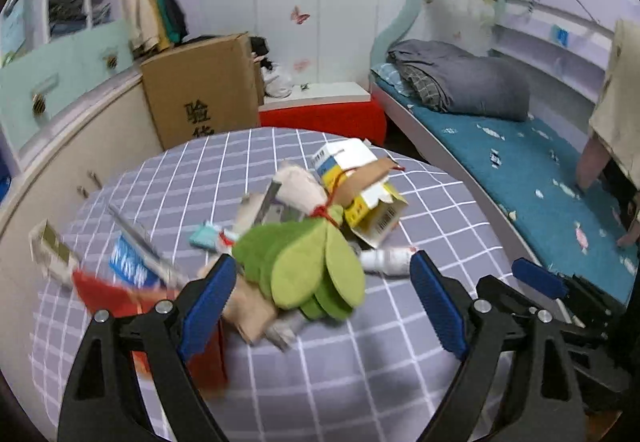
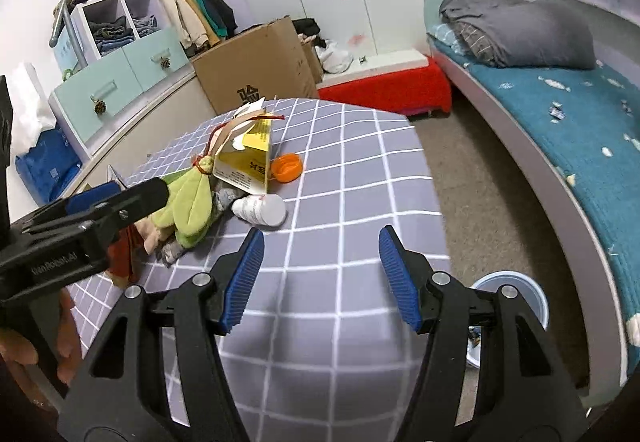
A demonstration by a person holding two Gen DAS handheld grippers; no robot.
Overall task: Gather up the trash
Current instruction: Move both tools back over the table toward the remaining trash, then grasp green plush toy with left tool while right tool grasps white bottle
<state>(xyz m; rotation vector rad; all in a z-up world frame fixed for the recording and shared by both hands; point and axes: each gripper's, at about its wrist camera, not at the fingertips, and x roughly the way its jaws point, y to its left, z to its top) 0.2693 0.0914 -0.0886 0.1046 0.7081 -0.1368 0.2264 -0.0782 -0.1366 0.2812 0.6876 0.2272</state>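
A bedroom with pale wardrobe doors, a blue-covered bed at the right and a cardboard box [image 2: 256,70] at the far left surrounds a counter [image 2: 352,170] draped in grey checked cloth. The trash sits heaped on the counter's left-centre: a green leaf-shaped fabric piece [image 1: 308,262] on top, an opened yellow-and-white carton [image 1: 360,194] just beyond it, a small white bottle [image 1: 386,261] lying on its side with its long axis running left to right, an orange cap [image 2: 286,167] beside the carton, and papers and a red scrap [image 1: 120,298] at the near left.

The left hand-held gripper [image 1: 320,302] is spread wide, grasping nothing, and the green piece lies directly between and just ahead of its pads, so this hand looks nearer to the pile. The right hand-held gripper [image 2: 322,274] is likewise released and empty, over bare cloth; the bottle lies ahead and to its left, near but apart.

A pale blue bin [image 2: 516,290] stands on the floor at the near right, below the counter edge. Its contents are mostly hidden. The cardboard box's inside cannot be seen.
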